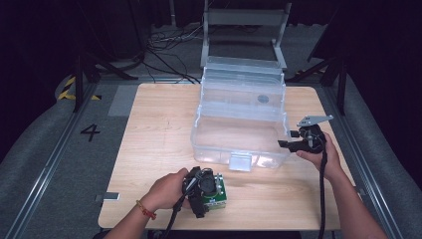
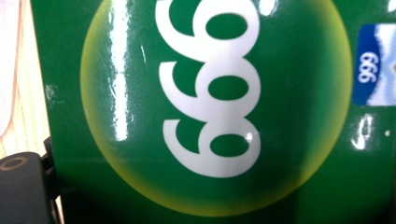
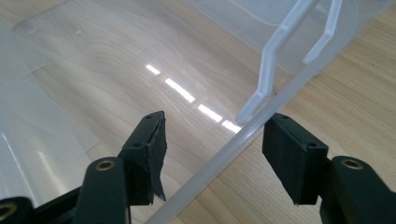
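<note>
The green box (image 1: 217, 191) sits on the worktop (image 1: 149, 149) just in front of the clear bin (image 1: 239, 144), not yet inside. Left tongs (image 1: 206, 191) at it (grip unclear); right tongs (image 3: 212, 154) apart, straddling the bin's rim.

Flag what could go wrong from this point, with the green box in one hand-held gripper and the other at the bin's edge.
1. The right hand-held gripper straddles the clear plastic bin's thin rim with its pads apart; closing off-centre could flex it or shove the light bin.
2. The left hand-held gripper sits at the green 999 box, whose glossy face could slip when lifted.
</note>
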Demonstrator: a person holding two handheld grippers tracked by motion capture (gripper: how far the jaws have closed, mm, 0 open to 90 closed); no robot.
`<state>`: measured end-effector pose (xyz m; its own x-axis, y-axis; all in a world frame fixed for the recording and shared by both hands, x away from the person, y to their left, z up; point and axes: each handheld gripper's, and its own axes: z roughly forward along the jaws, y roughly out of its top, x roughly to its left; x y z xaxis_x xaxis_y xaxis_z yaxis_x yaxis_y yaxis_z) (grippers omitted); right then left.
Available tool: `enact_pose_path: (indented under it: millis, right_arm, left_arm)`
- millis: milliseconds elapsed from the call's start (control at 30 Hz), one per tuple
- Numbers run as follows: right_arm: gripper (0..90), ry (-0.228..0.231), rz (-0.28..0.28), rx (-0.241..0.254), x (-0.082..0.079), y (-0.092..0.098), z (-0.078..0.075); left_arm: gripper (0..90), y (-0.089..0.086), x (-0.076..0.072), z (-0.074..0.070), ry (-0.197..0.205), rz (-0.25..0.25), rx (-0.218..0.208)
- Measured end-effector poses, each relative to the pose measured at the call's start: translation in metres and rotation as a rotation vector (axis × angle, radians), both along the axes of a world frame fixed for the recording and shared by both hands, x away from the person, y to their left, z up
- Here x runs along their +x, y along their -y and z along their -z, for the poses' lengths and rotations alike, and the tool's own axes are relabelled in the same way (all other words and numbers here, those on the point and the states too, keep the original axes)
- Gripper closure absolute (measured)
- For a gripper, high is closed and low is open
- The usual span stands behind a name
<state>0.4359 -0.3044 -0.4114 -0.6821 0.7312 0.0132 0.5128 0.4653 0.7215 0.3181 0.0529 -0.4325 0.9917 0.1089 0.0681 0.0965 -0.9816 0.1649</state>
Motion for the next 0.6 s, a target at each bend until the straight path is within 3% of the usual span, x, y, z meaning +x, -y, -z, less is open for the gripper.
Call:
enact_pose_path:
  millis: [333, 533, 600]
  right_arm:
    - [41.2, -0.001, -0.026, -0.024, -0.001, -0.009, -0.002]
    - [40.9, -0.004, -0.051, -0.012, -0.002, -0.016, -0.001]
    - [39.5, 0.016, -0.04, -0.034, -0.003, -0.016, -0.004]
  left_arm:
    - [9.0, 0.001, 0.0, 0.0, -0.004, 0.0, 0.012]
    - [9.9, 0.0, 0.002, 0.0, -0.02, 0.016, -0.006]
    - [10.3, -0.001, 0.003, -0.001, -0.023, 0.017, -0.013]
